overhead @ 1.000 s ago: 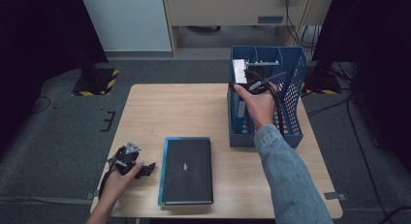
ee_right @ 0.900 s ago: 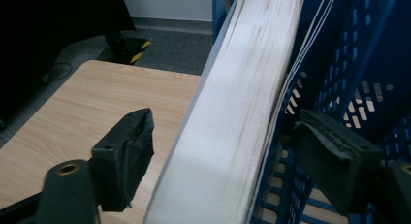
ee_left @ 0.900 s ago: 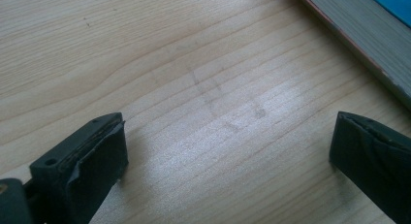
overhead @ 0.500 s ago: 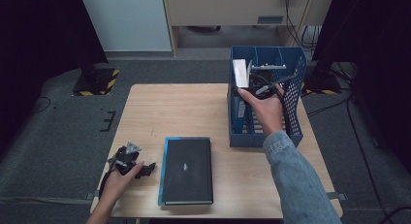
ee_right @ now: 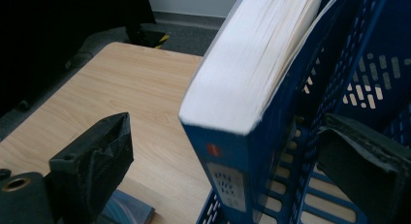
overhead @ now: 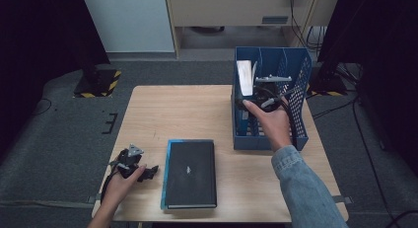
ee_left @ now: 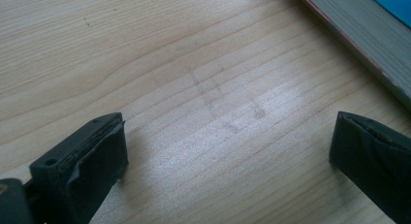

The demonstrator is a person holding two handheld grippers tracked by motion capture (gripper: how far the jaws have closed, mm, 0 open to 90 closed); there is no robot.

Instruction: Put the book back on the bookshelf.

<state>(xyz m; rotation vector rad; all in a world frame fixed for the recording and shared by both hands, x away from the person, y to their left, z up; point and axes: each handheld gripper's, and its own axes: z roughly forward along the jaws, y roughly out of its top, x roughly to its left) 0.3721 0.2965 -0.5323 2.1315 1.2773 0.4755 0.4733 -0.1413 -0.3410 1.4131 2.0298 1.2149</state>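
The left gripper (overhead: 132, 165) rests low on the near left of the wooden table (overhead: 172, 114), its jaws spread wide over bare wood with nothing between them. Just beside it lies a black book (overhead: 190, 172) with a teal spine edge, flat on the table, cover up. Farther off on the right, the right gripper (overhead: 261, 97) is held in the person's right hand (overhead: 272, 125) at the blue file rack (overhead: 296, 134); its jaws have just been opening and now stand apart on either side of the blue book (ee_right: 242, 98) without pressing on it. That book stands upright in the rack's left compartment, leaning a little, white page edges showing, a label on its dark blue spine. The rack has perforated walls and several dividers. Beyond the table are grey carpet, a pale cabinet (overhead: 128, 20) and cables
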